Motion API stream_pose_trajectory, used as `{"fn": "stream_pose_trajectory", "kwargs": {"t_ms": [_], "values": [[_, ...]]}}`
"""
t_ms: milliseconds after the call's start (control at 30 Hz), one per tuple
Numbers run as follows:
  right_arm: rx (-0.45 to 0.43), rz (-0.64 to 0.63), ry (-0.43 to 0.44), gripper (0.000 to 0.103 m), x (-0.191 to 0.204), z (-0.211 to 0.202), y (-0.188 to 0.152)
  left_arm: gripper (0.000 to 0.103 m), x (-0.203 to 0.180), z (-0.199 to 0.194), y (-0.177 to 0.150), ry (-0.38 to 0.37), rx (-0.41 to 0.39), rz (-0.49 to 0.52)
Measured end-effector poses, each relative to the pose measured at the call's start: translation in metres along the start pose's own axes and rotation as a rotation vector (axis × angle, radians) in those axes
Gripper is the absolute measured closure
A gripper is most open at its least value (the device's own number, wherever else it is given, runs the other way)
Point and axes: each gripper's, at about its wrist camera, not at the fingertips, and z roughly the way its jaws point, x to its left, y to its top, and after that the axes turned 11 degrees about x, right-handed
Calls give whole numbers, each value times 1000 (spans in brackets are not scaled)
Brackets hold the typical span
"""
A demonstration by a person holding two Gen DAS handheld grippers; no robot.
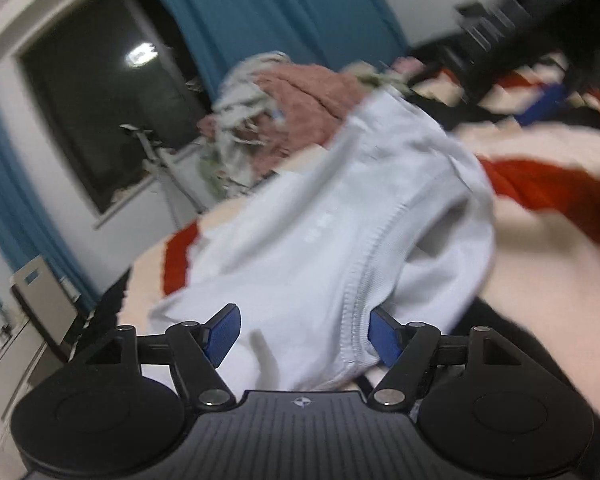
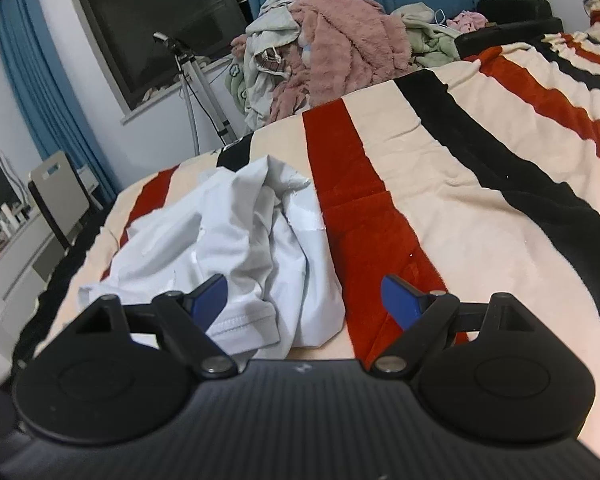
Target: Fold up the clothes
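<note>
- Striped fleece blanket [image 2: 440, 184] in cream, red and black covers the bed, with blue curtains [image 2: 40, 92] and a dark window [image 2: 152, 12] behind it.
- At the far edge of the bed sits a heap of laundry [image 2: 328, 52], a fuzzy pink piece lying on top of pale green and grey ones.
- A tripod [image 2: 196, 84] stands beside the bed under the window, and a grey chair [image 2: 58, 196] is near the left corner.
- The white T-shirt [image 2: 228, 248] lies crumpled on the blanket near the front left corner, its hemmed edge toward the camera.
- The right gripper [image 2: 304, 300] hovers low over the blanket with its blue pads spread wide, holding nothing; its left pad is just over the shirt's hem.
- The left gripper [image 1: 304, 336] is also spread wide, the white T-shirt [image 1: 340, 216] bunched between its blue pads with a ribbed seam running close to the right one; the pads are not closed on the fabric.
- The left wrist view is blurred.
</note>
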Motion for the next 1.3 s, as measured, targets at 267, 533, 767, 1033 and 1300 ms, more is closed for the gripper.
{"fn": "stream_pose_trajectory", "kwargs": {"t_ms": [267,533,767,1033,1300], "values": [[-42,-333,-15,18,55,8,-26,29,48,-6,14,96,-81,-261],[-148,-464,-187,18,81,37,-41,29,56,-6,15,82,-60,-278],[-436,-234,-162,18,53,-4,-18,25,41,-16,15,27,-150,-216],[-507,-220,-119,18,57,-31,-4,24,23,-31,16,-56,-258,-161],[-540,-257,-94,18,66,-50,-4,23,5,1,25,167,-218,-169]]}}
